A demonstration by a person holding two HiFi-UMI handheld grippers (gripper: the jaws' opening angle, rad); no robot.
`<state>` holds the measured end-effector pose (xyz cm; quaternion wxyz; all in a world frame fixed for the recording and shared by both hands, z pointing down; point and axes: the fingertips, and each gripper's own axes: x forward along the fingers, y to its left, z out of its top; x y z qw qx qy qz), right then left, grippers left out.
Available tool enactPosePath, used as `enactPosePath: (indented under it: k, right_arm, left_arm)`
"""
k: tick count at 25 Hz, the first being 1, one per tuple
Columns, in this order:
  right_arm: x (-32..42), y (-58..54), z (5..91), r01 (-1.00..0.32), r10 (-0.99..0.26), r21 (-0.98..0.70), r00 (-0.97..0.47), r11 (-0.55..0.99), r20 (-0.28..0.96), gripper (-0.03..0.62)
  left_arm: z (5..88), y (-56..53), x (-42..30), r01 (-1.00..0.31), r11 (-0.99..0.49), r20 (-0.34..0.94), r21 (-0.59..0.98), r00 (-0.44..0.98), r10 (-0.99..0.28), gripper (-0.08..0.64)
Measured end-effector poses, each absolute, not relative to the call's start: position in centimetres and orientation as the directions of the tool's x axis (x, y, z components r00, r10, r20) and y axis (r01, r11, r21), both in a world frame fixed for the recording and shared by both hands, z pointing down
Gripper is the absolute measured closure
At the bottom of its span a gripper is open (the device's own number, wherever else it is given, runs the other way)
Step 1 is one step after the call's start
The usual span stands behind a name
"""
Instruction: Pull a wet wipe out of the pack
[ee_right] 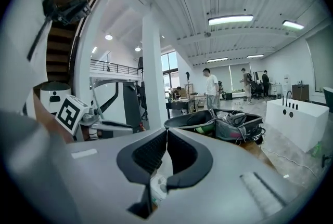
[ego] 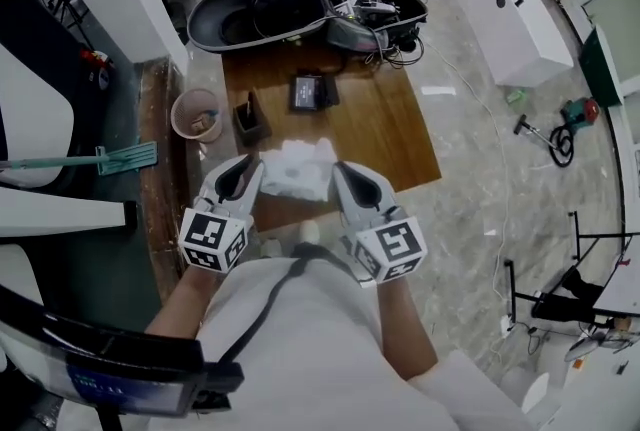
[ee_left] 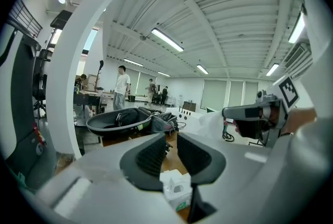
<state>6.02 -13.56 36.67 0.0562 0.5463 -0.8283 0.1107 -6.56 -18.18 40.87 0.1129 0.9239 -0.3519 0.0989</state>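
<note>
A white wet wipe (ego: 300, 162) hangs between my two grippers over the near edge of the wooden table (ego: 390, 129). My right gripper (ego: 340, 169) (ee_right: 166, 137) is shut on it; a thin white sheet shows in the slit between its jaws. The left gripper view shows the wipe (ee_left: 213, 123) bunched at the right gripper (ee_left: 229, 113). My left gripper (ego: 248, 164) (ee_left: 171, 145) stands beside the wipe's left edge, its jaws a narrow gap apart with only table wood showing between them. The white pack with a green label (ee_left: 175, 193) lies on the table just below the jaws.
An open black suitcase (ego: 300, 4) full of cables fills the table's far end. A small black device (ego: 308, 91) and a black box (ego: 250, 119) sit mid-table. A pink bucket (ego: 197, 112) and a mop (ego: 100, 159) stand left. A white cabinet (ego: 500, 4) lies far right.
</note>
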Motion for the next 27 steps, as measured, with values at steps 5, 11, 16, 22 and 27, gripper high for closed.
enactPosePath:
  k: [5,11,16,22,27]
  right_arm:
    - [7.1,-13.0,34.4,-0.929,-0.916,-0.116,-0.367,0.352,0.162,0.58]
    - [8.0,-12.6,34.2,-0.93,-0.919,-0.123,-0.363,0.347,0.152,0.58]
    - [8.5,-12.6,34.1,-0.929,-0.919,-0.127,-0.364,0.348,0.148,0.58]
    - [8.5,-12.5,34.2,-0.924,-0.914,-0.129,-0.377,0.359,0.153,0.58]
    - [8.6,-12.6,34.0,-0.922,-0.913,-0.12,-0.383,0.368,0.143,0.581]
  left_arm:
    - [38.3,-18.5,-6.6,-0.671,-0.73,0.209,0.134,0.739,-0.641,0.513]
    - [37.9,-18.5,-5.8,-0.672,-0.729,0.198,0.133,0.738,-0.645,0.515]
    - [38.0,-18.2,-5.7,-0.678,-0.723,0.205,0.132,0.732,-0.649,0.517]
    - [38.1,-17.9,-5.7,-0.685,-0.717,0.213,0.127,0.725,-0.655,0.517]
    - [38.3,-17.7,-5.6,-0.689,-0.715,0.216,0.121,0.721,-0.659,0.517]
